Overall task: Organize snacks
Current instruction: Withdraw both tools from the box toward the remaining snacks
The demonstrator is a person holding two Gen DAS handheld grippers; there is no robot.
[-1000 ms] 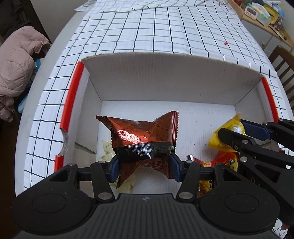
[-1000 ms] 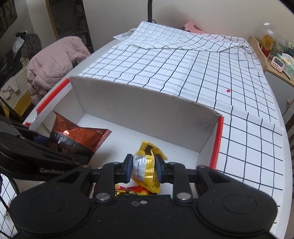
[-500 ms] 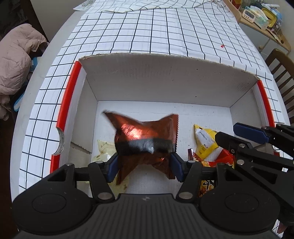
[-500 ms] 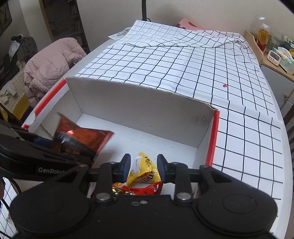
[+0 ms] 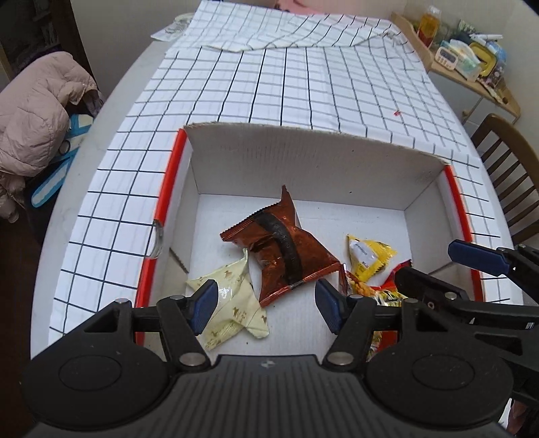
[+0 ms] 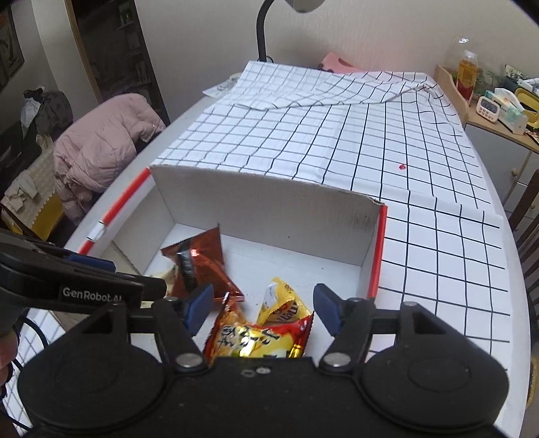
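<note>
Setting: rounded white table (image 5: 101, 145) under a white cloth with a black grid (image 5: 303, 87), far end of the cloth rumpled. Pink padded jacket (image 6: 101, 158) heaped on a seat to the left; wooden chair (image 5: 505, 168) and a cluttered side shelf (image 5: 471, 67) to the right; black lamp stem (image 6: 262, 30) at the far wall.

Container: open white cardboard box (image 5: 303, 168), corrugated edge, red strips on both side rims, standing on the cloth.

Contents, all lying on the box floor:
- brown foil packet (image 5: 286, 246), crinkled, shiny, dark band across it, mid-floor
- cream packet (image 5: 232, 300), printed with small figures, just left of the brown one, touching it
- yellow packet (image 5: 367, 256), to the right
- red-and-yellow packet (image 6: 259, 340), glossy, nearest the right gripper, overlapping the yellow one

Tools: left gripper (image 5: 266, 303), blue-padded fingers (image 5: 202, 303) parted after just opening, empty, above the cream and brown packets. Right gripper (image 6: 261, 306), fingers (image 6: 323, 306) likewise just spread, empty, over the red-and-yellow packet
</note>
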